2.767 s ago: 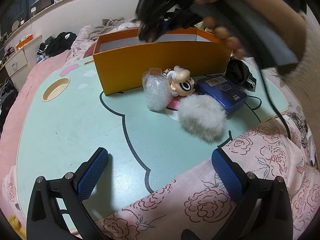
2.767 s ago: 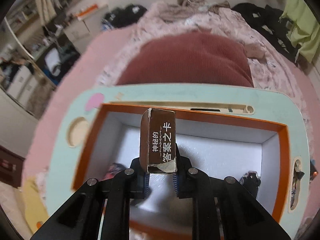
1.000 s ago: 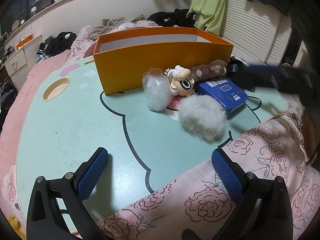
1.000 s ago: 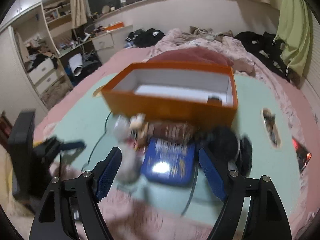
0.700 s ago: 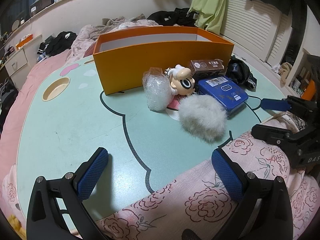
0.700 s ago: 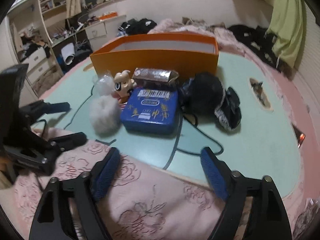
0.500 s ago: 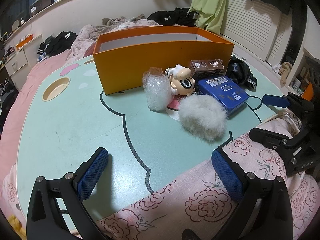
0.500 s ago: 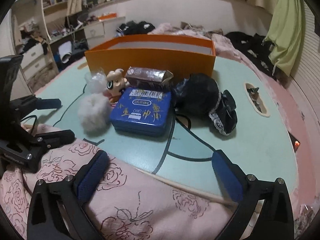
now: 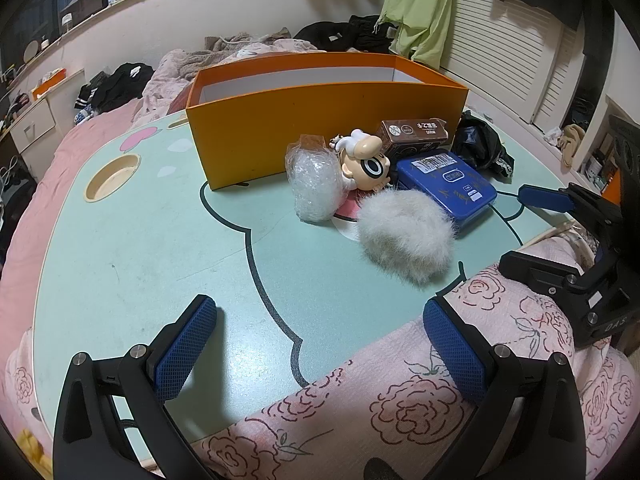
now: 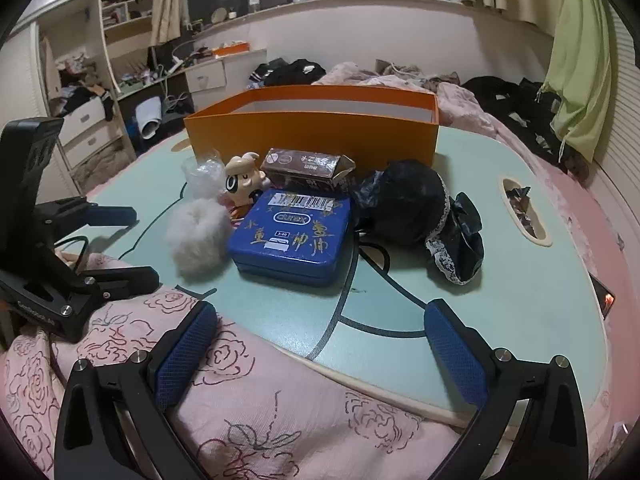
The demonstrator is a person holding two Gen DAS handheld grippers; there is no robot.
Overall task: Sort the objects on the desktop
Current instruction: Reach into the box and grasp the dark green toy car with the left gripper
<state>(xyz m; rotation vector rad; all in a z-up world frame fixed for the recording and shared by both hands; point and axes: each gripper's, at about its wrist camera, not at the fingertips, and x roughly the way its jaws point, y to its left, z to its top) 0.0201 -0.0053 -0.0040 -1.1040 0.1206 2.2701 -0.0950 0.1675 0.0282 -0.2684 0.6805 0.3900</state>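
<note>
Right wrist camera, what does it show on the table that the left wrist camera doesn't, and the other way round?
Only the right wrist view shows the oval slot holding wrappers and the black lace-trimmed pouch whole. Only the left wrist view shows the round cup hole and pink heart mark. Both show the orange box, blue tin, white fluffy ball, cartoon figure and brown carton.

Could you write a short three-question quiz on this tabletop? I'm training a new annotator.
1. True or false: the brown carton lies inside the orange box.
2. What touches the blue tin's left side in the right wrist view? A) white fluffy ball B) black lace cloth C) bubble-wrap bundle
3. Fill in: both the left gripper and the right gripper are ____.

Key: 1 false, it lies on the table before the box; 2 A; 3 open, holding nothing.
</note>
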